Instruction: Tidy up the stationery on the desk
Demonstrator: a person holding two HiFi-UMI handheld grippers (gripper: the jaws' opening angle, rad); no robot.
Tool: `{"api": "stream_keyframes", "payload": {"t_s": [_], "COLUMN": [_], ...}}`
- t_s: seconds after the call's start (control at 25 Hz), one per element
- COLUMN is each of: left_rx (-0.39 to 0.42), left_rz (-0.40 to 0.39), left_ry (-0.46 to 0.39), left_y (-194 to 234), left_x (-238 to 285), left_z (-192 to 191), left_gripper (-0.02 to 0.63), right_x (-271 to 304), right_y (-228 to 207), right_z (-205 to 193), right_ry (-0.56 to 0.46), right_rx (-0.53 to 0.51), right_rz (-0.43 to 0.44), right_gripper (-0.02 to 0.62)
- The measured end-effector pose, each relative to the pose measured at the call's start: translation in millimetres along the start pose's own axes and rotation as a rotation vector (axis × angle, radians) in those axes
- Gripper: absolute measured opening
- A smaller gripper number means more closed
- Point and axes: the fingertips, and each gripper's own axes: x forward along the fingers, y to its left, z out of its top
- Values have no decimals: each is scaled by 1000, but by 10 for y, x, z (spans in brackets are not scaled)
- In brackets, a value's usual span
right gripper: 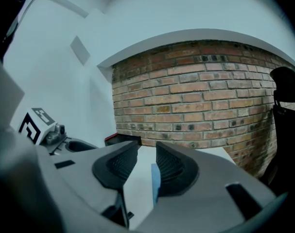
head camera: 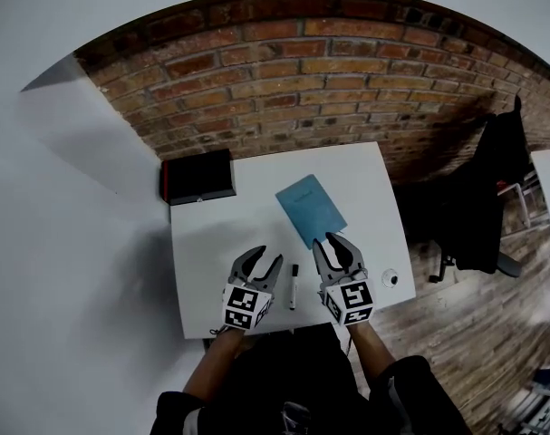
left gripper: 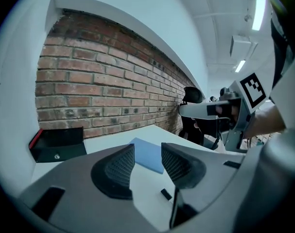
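Note:
A blue notebook (head camera: 311, 208) lies flat near the middle of the white desk (head camera: 211, 243). A black marker (head camera: 294, 286) rests near the front edge, between my two grippers. My left gripper (head camera: 267, 256) hovers left of the marker, jaws open and empty. My right gripper (head camera: 329, 240) is open too, its tips at the notebook's near corner, with nothing held. In the left gripper view the notebook (left gripper: 146, 155) shows ahead, past the open left gripper (left gripper: 147, 148). In the right gripper view the right gripper (right gripper: 147, 149) stands open with the notebook's edge (right gripper: 155, 178) beyond it.
A black box (head camera: 197, 176) with a red edge stands at the desk's back left corner, against the brick wall (head camera: 329, 71). A small white round object (head camera: 390, 279) sits at the front right corner. A black office chair (head camera: 487, 198) stands to the right of the desk.

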Motion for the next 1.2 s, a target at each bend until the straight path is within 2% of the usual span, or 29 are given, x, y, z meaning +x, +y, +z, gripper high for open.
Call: {"api": "stream_keyframes", "payload": {"t_s": [0.36, 0.6, 0.92, 1.2], "left_rx": [-33, -56, -106, -142], "left_rz": [3, 32, 76, 134], "left_ry": [30, 49, 80, 93], "left_y": [121, 220, 301, 360], "left_x": [507, 775, 1088, 1277], "left_z": [100, 179, 131, 63], "left_gripper": [204, 216, 218, 225], "right_x": [362, 560, 717, 891], "right_y": [-475, -675, -922, -1095], "right_z": [-57, -51, -172, -348], "right_ry": [35, 59, 96, 166], "right_rx": [-2, -59, -43, -23], "right_rz": [-8, 3, 15, 84], "right_gripper": [132, 138, 149, 156]}}
